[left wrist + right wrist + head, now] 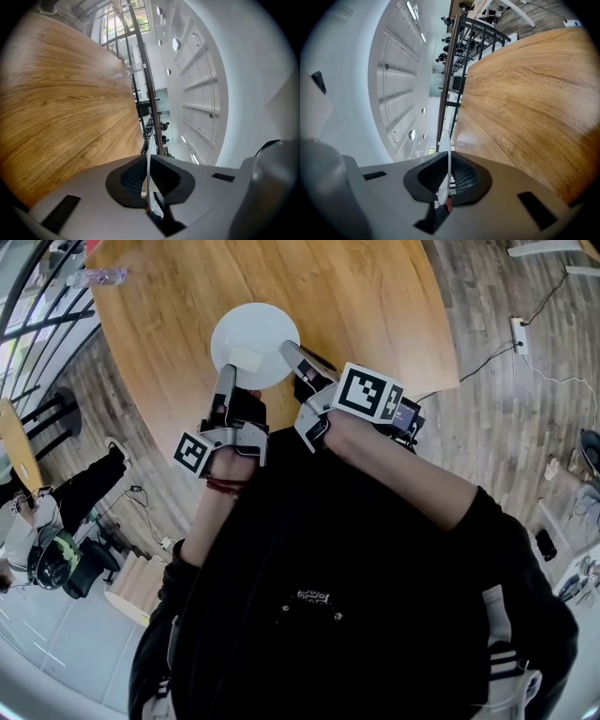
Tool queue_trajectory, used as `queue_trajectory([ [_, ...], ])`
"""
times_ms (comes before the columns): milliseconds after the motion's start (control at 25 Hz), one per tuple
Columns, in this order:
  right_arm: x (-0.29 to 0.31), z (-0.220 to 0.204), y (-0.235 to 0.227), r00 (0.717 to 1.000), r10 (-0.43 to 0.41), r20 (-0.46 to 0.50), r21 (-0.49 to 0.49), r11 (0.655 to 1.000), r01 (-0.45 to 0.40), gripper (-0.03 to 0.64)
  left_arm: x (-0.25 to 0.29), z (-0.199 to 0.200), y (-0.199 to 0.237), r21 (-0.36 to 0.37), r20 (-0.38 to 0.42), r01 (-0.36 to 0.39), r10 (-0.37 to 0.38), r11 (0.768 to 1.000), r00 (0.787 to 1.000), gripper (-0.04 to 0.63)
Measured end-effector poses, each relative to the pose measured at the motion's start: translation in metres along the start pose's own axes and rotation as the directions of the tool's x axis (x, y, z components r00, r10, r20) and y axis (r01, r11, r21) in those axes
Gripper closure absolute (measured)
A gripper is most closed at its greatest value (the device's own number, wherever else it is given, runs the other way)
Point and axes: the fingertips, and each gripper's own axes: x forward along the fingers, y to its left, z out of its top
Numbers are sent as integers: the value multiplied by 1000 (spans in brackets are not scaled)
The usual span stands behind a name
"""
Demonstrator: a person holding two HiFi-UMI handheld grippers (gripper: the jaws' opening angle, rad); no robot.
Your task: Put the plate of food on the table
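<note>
Round wooden table [375, 306], seen from above. A white plate [253, 338] lies over its near part; contact with the wood cannot be told. The left gripper [225, 381] and right gripper [292, 354] are each clamped tight on the plate's near rim, which runs edge-on between the jaws.

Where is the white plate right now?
In the head view the white plate is near the top middle, over the wooden table, with the left gripper and right gripper each pinching its near edge.
</note>
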Motion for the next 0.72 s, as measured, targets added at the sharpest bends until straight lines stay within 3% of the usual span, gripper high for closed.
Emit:
queue_trajectory([
  [720, 31, -16, -41, 999, -42, 1, -9, 999, 42, 585, 5, 22, 53, -49, 2, 6, -6, 999, 1000, 577],
])
